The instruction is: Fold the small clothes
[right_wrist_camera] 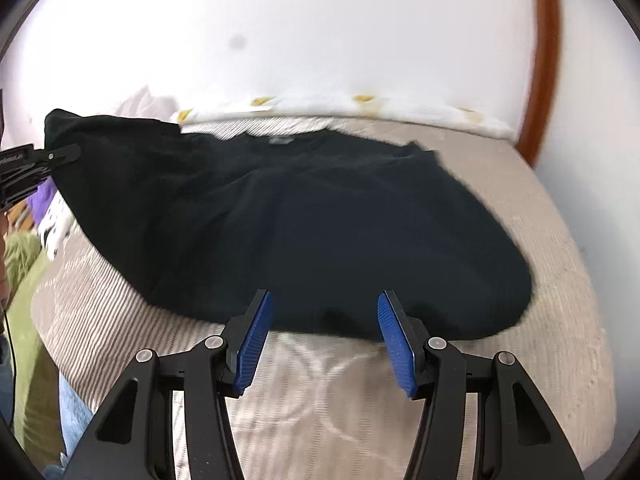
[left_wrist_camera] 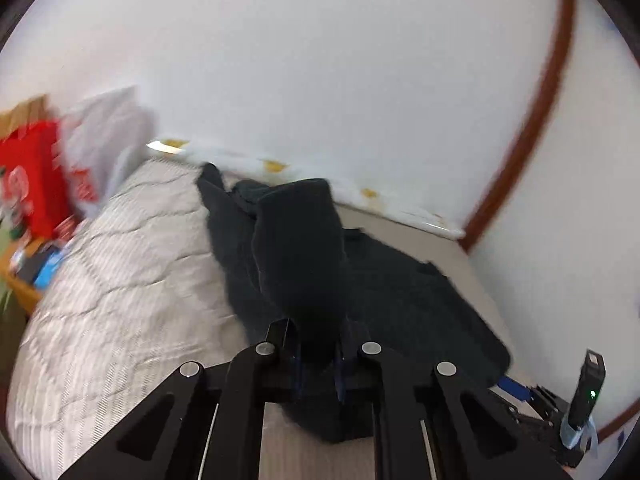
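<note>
On the ribbed quilt (right_wrist_camera: 320, 392), left claw (left_wrist_camera: 316, 340) pinches soft black shirt (right_wrist_camera: 304, 216).

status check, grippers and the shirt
Left gripper shut on black shirt, sleeve side lifted. Right gripper open at the hem, empty. Shirt on bed, nothing in the way.

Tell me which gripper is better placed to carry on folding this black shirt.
Probably left. The left gripper is already shut on the black shirt, lifting its side off the bed. The right gripper is open at the hem, holding nothing.
</note>
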Action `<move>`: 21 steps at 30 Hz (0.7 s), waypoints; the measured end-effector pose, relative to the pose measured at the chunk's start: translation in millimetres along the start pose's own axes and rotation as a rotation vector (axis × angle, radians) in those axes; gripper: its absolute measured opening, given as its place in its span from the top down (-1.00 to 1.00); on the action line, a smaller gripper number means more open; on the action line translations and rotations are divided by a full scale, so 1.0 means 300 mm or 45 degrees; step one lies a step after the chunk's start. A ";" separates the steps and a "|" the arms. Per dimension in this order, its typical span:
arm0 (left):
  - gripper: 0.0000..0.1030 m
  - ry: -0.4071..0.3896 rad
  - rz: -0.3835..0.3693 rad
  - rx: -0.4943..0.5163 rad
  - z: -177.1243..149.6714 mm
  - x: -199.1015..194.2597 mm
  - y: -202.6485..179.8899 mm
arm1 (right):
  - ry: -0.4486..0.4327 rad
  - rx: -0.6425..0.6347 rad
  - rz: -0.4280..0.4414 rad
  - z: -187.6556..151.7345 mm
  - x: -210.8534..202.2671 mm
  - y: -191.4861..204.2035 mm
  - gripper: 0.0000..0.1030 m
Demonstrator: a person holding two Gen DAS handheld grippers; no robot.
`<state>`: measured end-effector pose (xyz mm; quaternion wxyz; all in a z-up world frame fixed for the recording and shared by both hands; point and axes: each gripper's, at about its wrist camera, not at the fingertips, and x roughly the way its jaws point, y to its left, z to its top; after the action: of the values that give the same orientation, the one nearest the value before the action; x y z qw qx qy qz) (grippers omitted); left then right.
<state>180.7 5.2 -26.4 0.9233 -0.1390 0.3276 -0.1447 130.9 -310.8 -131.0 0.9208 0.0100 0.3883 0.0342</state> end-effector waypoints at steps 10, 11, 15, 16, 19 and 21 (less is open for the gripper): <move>0.80 0.262 -0.222 0.244 -0.146 0.296 -0.334 | -0.014 0.115 -0.107 -0.015 -0.058 -0.248 -0.06; 0.80 0.297 -0.225 0.262 -0.169 0.319 -0.339 | -0.004 0.129 -0.109 -0.021 -0.056 -0.266 -0.06; 0.75 0.368 -0.230 0.309 -0.216 0.364 -0.334 | 0.014 0.128 -0.091 -0.028 -0.048 -0.278 -0.06; 0.64 0.379 -0.253 0.305 -0.214 0.361 -0.332 | 0.013 0.123 -0.089 -0.027 -0.046 -0.274 -0.06; 0.33 0.394 -0.327 0.282 -0.205 0.323 -0.316 | -0.003 0.115 -0.051 -0.017 -0.045 -0.249 -0.06; 0.26 0.368 -0.342 0.283 -0.202 0.274 -0.284 | -0.017 0.120 -0.001 -0.001 -0.045 -0.222 -0.06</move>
<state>187.8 -112.4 -88.1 0.8488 -0.0567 0.4170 -0.3199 125.2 -378.3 -124.5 0.9219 0.0535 0.3833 0.0155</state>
